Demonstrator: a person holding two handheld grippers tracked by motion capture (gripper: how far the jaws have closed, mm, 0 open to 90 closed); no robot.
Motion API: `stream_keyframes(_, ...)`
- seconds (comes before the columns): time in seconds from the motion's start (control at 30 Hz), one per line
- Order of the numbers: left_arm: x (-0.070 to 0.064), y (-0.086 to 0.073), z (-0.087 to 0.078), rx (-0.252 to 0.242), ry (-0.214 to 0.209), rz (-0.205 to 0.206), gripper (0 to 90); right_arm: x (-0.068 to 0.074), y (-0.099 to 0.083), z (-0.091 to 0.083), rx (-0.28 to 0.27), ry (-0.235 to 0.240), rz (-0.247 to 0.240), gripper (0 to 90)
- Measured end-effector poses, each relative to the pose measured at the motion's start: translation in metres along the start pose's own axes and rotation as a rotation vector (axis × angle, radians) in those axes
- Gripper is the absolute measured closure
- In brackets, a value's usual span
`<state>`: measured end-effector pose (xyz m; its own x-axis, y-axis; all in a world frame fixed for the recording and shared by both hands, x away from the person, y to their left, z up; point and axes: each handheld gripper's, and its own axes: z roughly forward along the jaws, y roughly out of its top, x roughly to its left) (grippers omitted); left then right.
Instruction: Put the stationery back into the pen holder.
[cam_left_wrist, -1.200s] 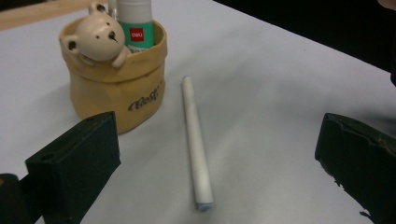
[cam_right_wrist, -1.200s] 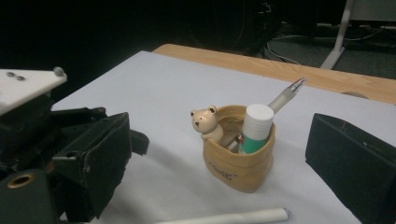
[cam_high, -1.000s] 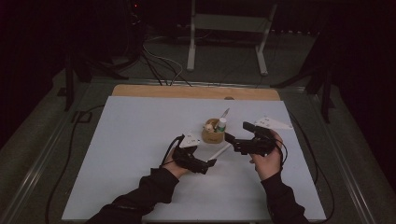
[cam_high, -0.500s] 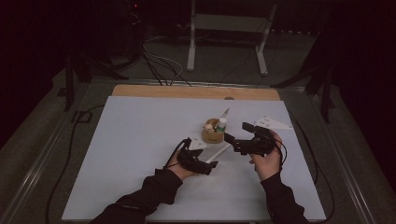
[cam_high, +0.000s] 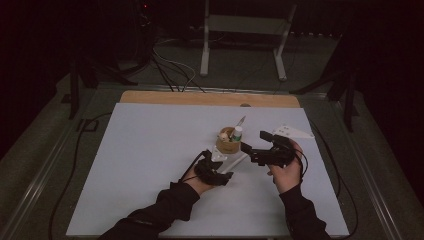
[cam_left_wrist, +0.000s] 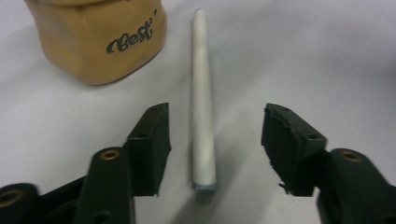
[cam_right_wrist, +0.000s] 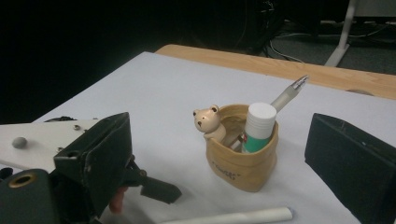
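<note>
I noted the white stick (cam_left_wrist: 203, 100) lay just beside the tan holder (cam_left_wrist: 98, 37), between my released left claw's (cam_left_wrist: 212, 140) jaws, untouched.

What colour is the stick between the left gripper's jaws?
White, with a bluish end cap; the stick shows best in the left gripper view.

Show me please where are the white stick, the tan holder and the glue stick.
white stick (cam_left_wrist: 203, 102), left gripper view, middle of its shaft
tan holder (cam_right_wrist: 243, 165), right gripper view, front wall
glue stick (cam_right_wrist: 259, 119), right gripper view, white cap
</note>
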<state>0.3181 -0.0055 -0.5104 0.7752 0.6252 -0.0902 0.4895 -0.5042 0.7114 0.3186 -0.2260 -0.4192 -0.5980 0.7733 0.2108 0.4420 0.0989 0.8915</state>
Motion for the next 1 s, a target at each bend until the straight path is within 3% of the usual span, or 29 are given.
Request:
stream_keyframes(0.4, 0.004, 0.011, 0.016, 0.096, 0.004, 0.001, 62.1, 0.000, 0.001, -0.001, -0.004, 0.000, 0.002, 7.2)
stream_keyframes(0.6, 0.005, 0.016, 0.024, 0.143, 0.006, 0.024, 71.2, -0.001, 0.001, -0.002, -0.005, -0.001, 0.003, 7.2)
stream_keyframes(0.63, 0.003, 0.017, 0.025, 0.160, 0.007, 0.046, 72.8, -0.001, 0.001, -0.002, -0.004, -0.002, 0.003, 7.2)
stream_keyframes(0.73, 0.004, 0.020, 0.026, 0.180, 0.011, 0.047, 77.2, -0.001, 0.001, -0.002, -0.004, -0.002, 0.003, 7.2)
stream_keyframes(1.0, 0.007, 0.023, 0.027, 0.207, 0.005, 0.048, 79.5, -0.001, 0.001, -0.002, -0.008, -0.002, 0.006, 7.2)
